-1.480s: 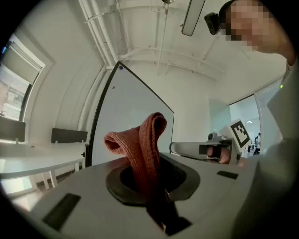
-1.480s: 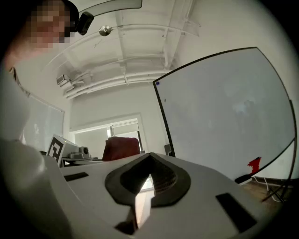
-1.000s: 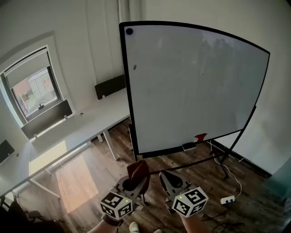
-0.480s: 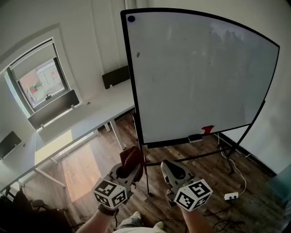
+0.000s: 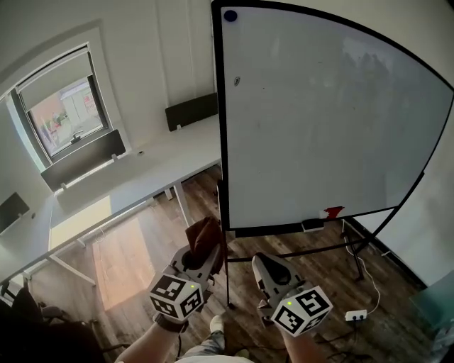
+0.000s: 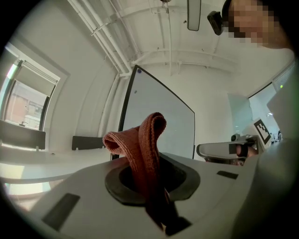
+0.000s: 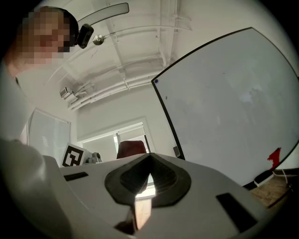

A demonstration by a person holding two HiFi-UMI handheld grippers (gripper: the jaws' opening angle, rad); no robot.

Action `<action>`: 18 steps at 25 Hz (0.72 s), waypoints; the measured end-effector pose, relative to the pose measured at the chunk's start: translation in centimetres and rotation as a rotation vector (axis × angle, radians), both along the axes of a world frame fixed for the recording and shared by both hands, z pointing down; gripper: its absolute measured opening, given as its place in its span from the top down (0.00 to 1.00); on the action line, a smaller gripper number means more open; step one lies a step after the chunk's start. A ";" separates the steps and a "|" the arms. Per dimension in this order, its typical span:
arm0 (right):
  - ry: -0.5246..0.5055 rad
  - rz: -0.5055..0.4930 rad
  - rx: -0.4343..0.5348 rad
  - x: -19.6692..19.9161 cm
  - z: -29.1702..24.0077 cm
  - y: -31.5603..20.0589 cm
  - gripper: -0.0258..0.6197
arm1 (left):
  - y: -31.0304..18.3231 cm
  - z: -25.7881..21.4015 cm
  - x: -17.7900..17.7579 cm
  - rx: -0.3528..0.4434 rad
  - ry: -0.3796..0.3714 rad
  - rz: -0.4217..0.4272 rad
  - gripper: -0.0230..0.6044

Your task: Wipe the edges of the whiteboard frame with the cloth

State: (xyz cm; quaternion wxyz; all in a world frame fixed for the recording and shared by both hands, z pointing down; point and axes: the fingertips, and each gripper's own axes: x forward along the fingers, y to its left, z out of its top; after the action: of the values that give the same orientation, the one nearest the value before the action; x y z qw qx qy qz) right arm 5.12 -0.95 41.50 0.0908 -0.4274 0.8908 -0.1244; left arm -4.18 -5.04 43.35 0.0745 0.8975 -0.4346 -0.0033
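Cloth (image 6: 142,140) upright in left tongs (image 6: 152,179), fold topmost, whiteboard (image 5: 326,120) ahead

Head view downward, gripper views share whiteboard (image 5: 319,127)

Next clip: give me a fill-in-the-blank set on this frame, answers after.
The left gripper has its tongs shut on a rust-red ____.
The whiteboard has a frame coloured ____.
The magnet at the whiteboard's upper corner is ____.
The right gripper has its tongs shut, and they hold ____.
Missing words: cloth; black; blue; nothing.
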 end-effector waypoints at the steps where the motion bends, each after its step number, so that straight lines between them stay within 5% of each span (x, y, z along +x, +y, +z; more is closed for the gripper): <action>1: 0.006 0.000 0.000 -0.4 0.0 -0.9 0.96 | -1.0 0.0 -0.3 0.001 0.009 -0.004 0.86; 13: 0.026 0.074 0.019 -4.4 -0.7 -12.2 0.96 | -15.1 -0.6 -2.9 0.013 0.116 0.026 0.86; 18: 0.049 0.097 0.024 -5.8 -0.6 -15.1 0.96 | -19.5 -0.5 -3.6 0.022 0.090 0.041 0.86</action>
State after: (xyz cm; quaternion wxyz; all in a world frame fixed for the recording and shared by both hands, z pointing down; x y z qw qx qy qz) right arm -0.71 -16.01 40.88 0.0800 -0.4720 0.8724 -0.0986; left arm -7.76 -24.52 42.82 0.0843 0.9059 -0.4123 -0.0468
